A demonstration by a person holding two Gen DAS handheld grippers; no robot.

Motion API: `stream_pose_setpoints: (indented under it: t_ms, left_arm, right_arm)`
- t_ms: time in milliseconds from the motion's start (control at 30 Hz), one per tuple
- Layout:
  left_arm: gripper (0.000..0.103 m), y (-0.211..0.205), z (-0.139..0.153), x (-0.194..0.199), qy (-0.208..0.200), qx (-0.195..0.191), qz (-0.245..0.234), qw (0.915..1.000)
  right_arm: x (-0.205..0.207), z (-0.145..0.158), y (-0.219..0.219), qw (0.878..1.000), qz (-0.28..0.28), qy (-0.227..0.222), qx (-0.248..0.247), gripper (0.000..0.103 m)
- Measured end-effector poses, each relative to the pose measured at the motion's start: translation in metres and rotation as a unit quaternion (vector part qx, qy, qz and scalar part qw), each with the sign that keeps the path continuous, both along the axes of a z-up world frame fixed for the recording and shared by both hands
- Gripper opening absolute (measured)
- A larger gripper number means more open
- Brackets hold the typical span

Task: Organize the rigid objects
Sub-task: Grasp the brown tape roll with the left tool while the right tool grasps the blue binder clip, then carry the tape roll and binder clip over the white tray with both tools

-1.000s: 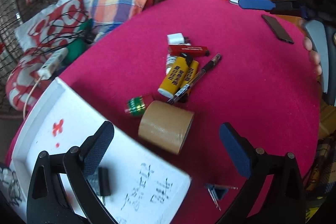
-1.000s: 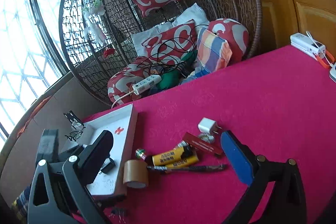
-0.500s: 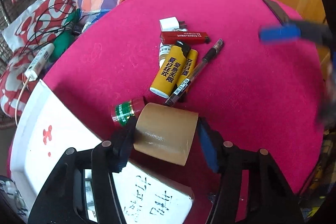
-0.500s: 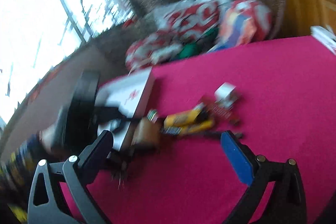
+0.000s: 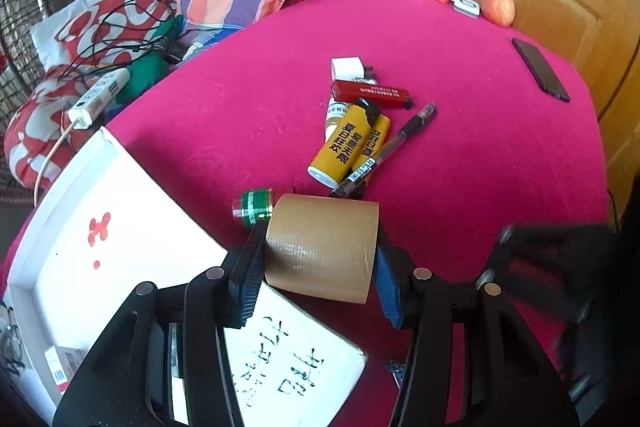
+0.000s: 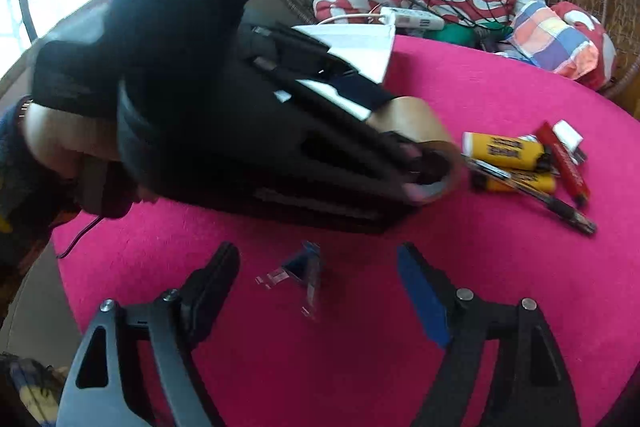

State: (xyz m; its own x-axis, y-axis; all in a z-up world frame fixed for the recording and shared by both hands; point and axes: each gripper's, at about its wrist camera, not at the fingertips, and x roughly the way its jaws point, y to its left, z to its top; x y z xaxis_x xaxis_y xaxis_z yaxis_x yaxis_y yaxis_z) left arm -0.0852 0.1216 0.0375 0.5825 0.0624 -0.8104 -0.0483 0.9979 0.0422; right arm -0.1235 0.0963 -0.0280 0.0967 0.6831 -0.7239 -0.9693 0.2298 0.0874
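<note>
My left claw is clamped on the brown tape roll, one finger pressed against each flat side, so the roll sits squarely between the pads. The roll lies on its side at the near edge of the pink worktop, just above the corner of the white tray with the red marks and black handwriting. A small green and red battery rests right against the far left of the roll. Beyond it lies a cluster: two yellow lighters side by side, a black pen slanting across them, a red lighter and a white charger plug at the far end. A dark phone lies well apart near the right edge of the worktop, and an apple sits at the far edge by the wooden door.

My right claw hangs open above the worktop, its fingers spread with nothing between them except a small blue binder clip lying on the cloth below; I cannot tell whether the fingers touch it. In the right wrist view my left claw fills the upper left, its tips around the tape roll, with the yellow lighters and the pen just to the right.
</note>
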Motion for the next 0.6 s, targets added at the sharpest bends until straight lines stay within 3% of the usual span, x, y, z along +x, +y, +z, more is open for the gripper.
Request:
stream_pose_setpoints:
  t_ms: [167,267,433,600]
  left_arm:
    - [0.049,-0.001,0.002,-0.002,-0.008,0.004,0.003,1.0000]
    - [0.049,-0.001,0.004,-0.002,-0.016,-0.003,0.006,0.9999]
    - [0.049,0.001,0.010,-0.009,-0.034,-0.010,0.018,0.9992]
    - [0.049,0.002,0.022,-0.022,-0.066,-0.018,0.044,0.9967]
  right_arm:
    - [-0.011,-0.015,0.011,0.999,-0.005,-0.026,-0.023,0.055]
    - [-0.007,-0.018,0.006,0.999,-0.015,-0.029,-0.020,0.033]
    - [0.005,-0.015,-0.016,1.000,-0.014,-0.018,-0.002,0.031]
    - [0.029,0.005,-0.050,0.998,-0.055,-0.008,0.035,0.031]
